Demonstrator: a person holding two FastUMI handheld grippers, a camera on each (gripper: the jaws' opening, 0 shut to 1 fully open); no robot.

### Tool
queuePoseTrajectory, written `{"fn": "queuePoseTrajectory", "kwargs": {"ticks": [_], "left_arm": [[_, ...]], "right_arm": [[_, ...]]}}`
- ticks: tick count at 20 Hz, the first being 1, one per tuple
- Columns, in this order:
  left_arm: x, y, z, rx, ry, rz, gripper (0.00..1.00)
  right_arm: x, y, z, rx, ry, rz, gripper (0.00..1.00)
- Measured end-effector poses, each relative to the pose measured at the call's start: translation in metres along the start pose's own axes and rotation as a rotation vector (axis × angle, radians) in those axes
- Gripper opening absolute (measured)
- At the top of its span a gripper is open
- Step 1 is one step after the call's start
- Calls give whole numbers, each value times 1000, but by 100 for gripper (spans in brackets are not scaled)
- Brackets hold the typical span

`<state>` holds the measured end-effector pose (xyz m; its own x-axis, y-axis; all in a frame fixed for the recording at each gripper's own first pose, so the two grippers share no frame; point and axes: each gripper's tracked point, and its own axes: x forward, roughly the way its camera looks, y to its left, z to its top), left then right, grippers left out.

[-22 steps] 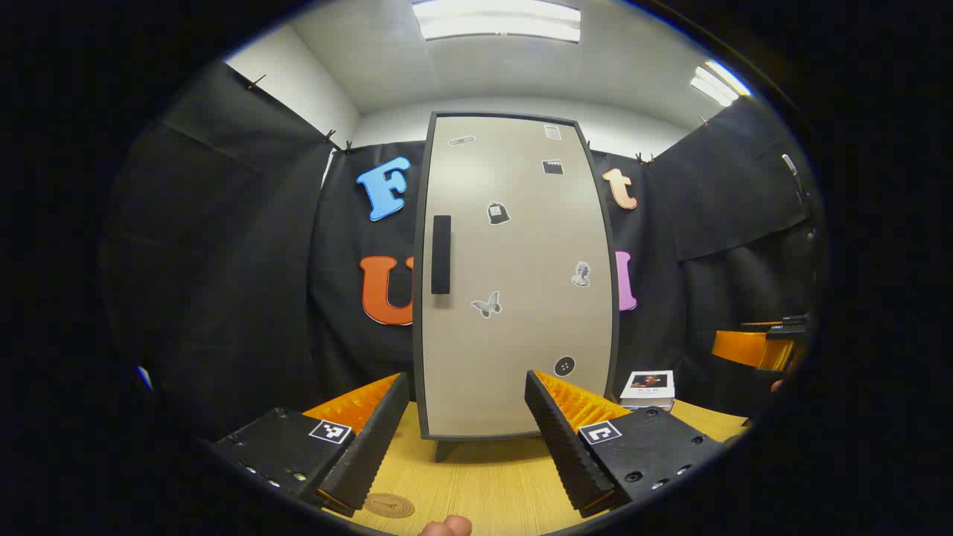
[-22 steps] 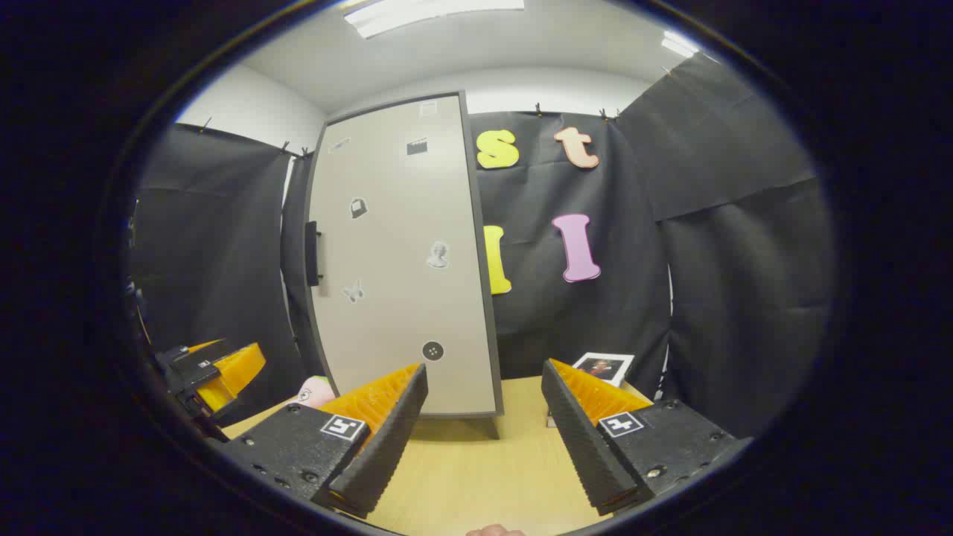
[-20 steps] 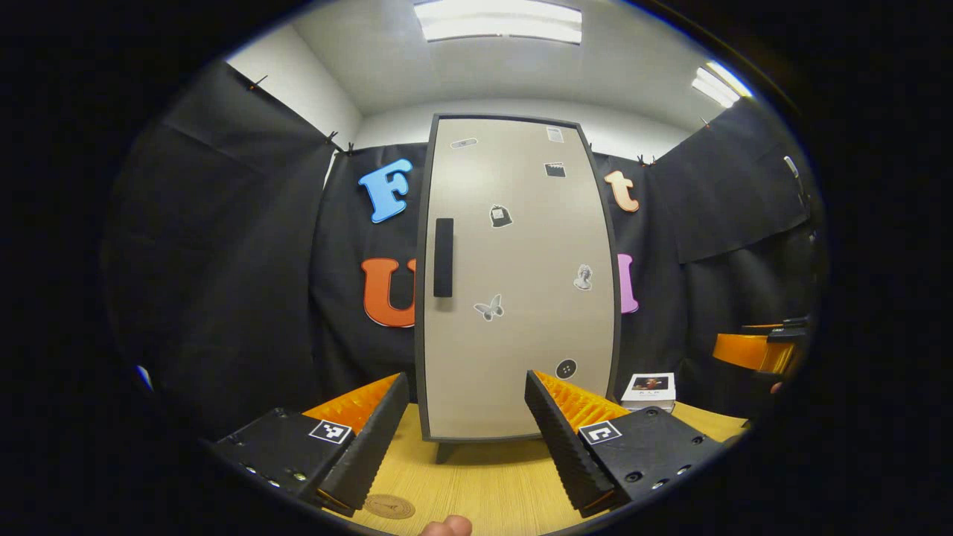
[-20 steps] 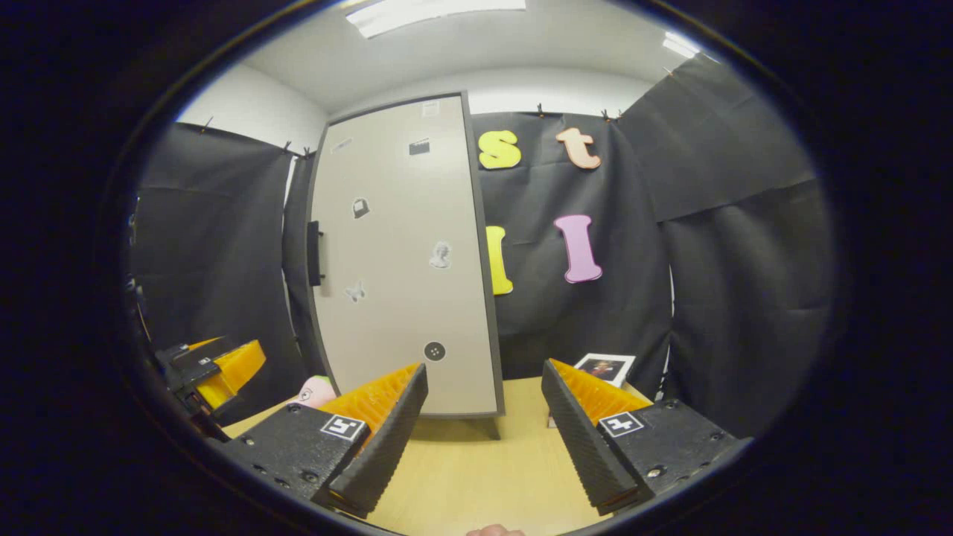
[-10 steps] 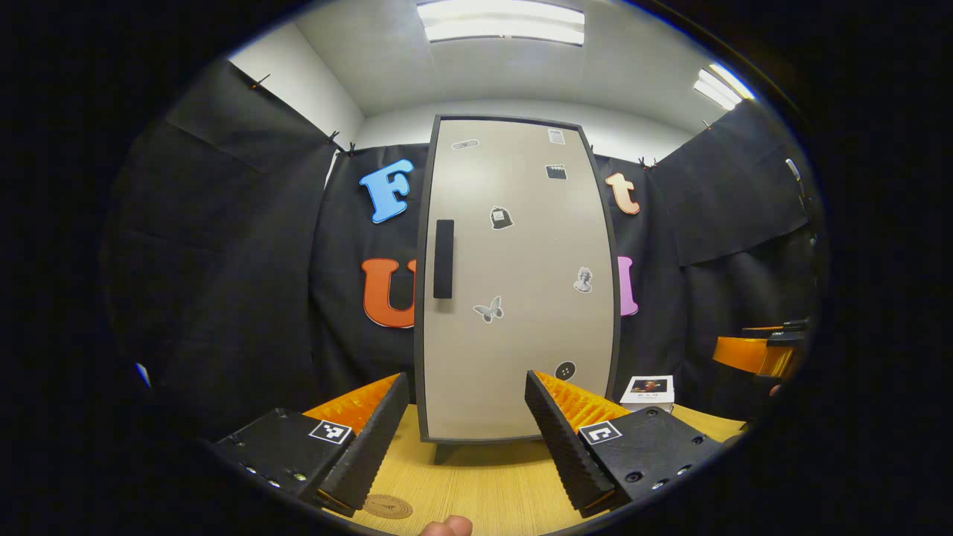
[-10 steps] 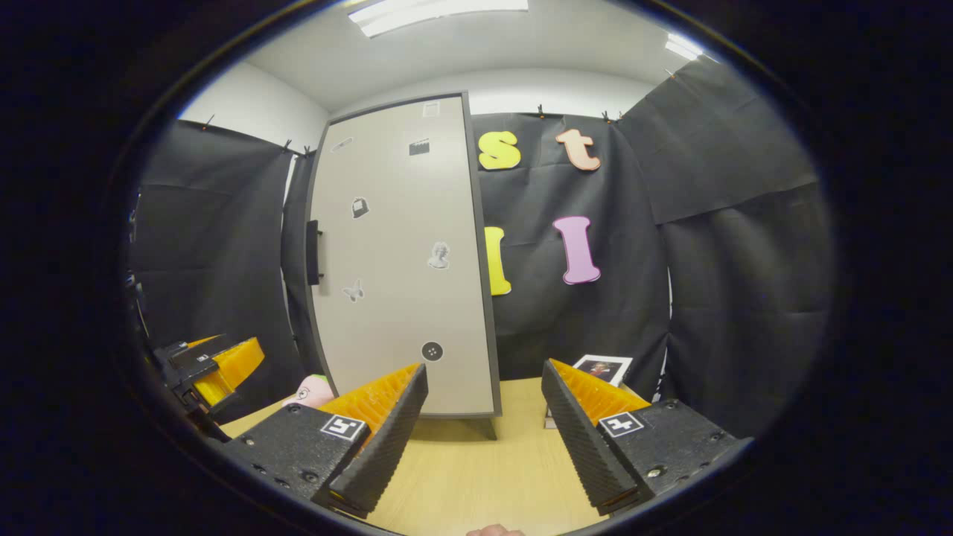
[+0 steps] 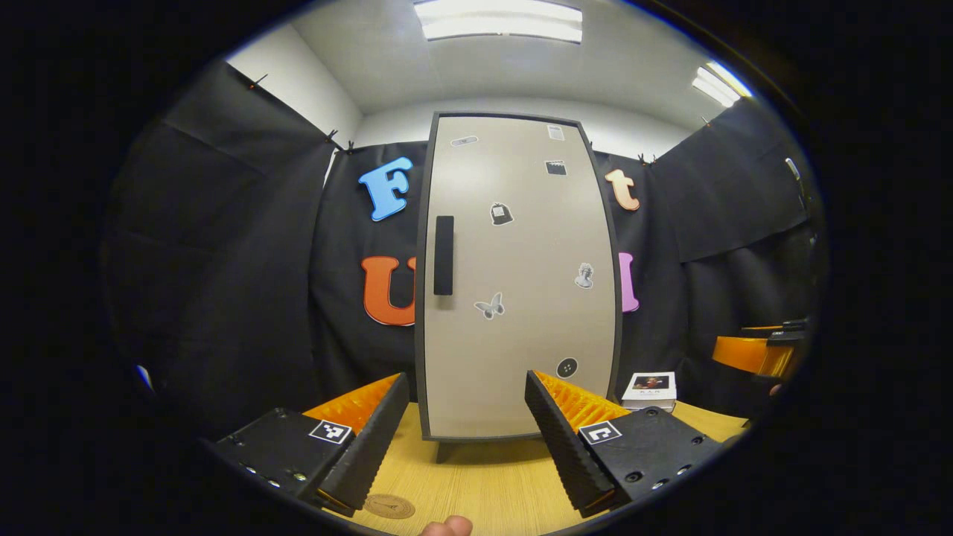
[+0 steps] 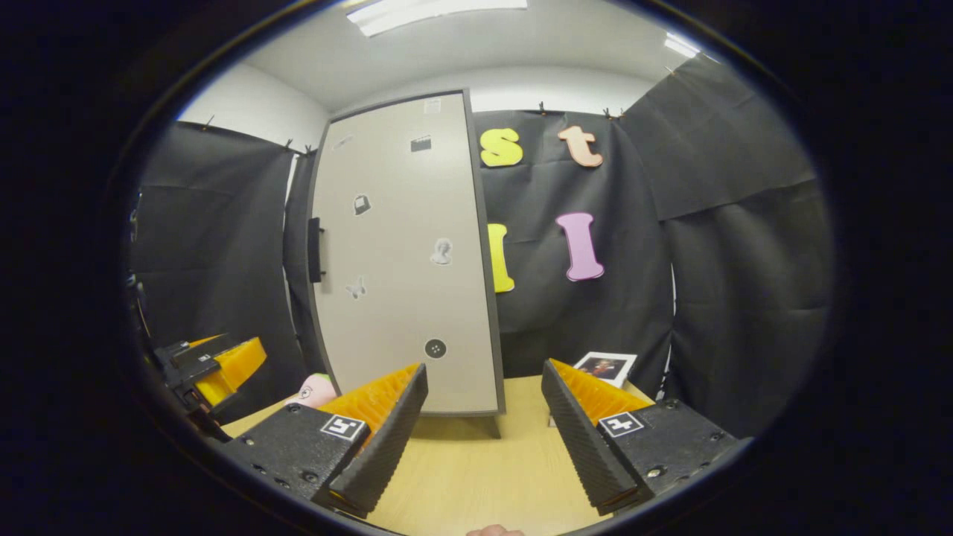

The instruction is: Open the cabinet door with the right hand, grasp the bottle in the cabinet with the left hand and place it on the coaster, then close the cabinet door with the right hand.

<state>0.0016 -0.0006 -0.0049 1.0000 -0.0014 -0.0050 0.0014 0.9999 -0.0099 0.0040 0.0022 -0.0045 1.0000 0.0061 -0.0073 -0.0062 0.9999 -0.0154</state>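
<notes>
At the table's (image 7: pixel 491 484) near left edge, in the left gripper view, lies one round coaster (image 7: pixel 389 506), flat on the wood and just beside the left gripper's (image 7: pixel 467 428) left finger. That gripper hangs over the near part of the table with its jaws spread wide and nothing between them, pointing at the cabinet (image 7: pixel 519 275). A fingertip (image 7: pixel 445 527) of the hand holding it shows at the bottom edge.

One cabinet stands upright at the back of the table, its long axis vertical, raised on short feet. Its door (image 7: pixel 521 298) faces the grippers and is closed flat, so what is inside cannot be seen; the bottle is hidden. One dark handle (image 7: pixel 443 255) runs vertically near the door's left edge, about halfway up. Six small stickers dot the door, a butterfly (image 7: pixel 489 305) and a round button (image 7: pixel 566 367) among them.

To the right of the cabinet, near the back right corner, one small book (image 7: pixel 649 389) lies flat. Farther right, the right gripper (image 7: pixel 759 351) shows partly at the edge of the view.

From the right gripper view, the right gripper (image 8: pixel 484 417) is likewise spread open and empty over the table (image 8: pixel 484 476), aimed just right of the cabinet (image 8: pixel 406 253). At far left the left gripper (image 8: pixel 216 368) is in sight, with a pink soft thing (image 8: pixel 313 389) on the table beside the cabinet's base.
</notes>
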Motion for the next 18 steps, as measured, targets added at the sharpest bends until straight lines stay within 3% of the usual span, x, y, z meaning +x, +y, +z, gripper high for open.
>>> {"fn": "queuePoseTrajectory", "kwargs": {"ticks": [6, 7, 8, 9, 10, 12, 15, 16, 17, 18], "left_arm": [[1, 1, -2, 1, 2, 2, 95], [0, 1, -3, 4, 4, 1, 95], [0, 1, -3, 8, 6, 3, 95], [-1, 2, -3, 11, 7, 4, 95], [-1, 2, -3, 12, 8, 5, 95], [-1, 3, -4, 12, 11, 6, 95], [-2, 5, -5, 15, 18, 16, 95], [-4, 6, -6, 16, 19, 19, 95], [-6, 8, -7, 18, 23, 20, 95], [-10, 9, -7, 22, 27, 21, 95]], "right_arm": [[6, 2, 1, -15, 8, 11, 94], [8, 3, 4, -24, 9, 14, 99], [10, 4, 7, -28, 8, 21, 94], [13, 6, 12, -30, 2, 33, 99], [16, 8, 16, -35, -2, 47, 94], [23, 12, 24, -51, -11, 72, 99], [37, 22, 37, -51, -25, 109, 99], [42, 29, 41, -47, -26, 131, 95], [48, 36, 46, -47, -24, 154, 99], [55, 43, 50, -54, -19, 173, 95]]}}
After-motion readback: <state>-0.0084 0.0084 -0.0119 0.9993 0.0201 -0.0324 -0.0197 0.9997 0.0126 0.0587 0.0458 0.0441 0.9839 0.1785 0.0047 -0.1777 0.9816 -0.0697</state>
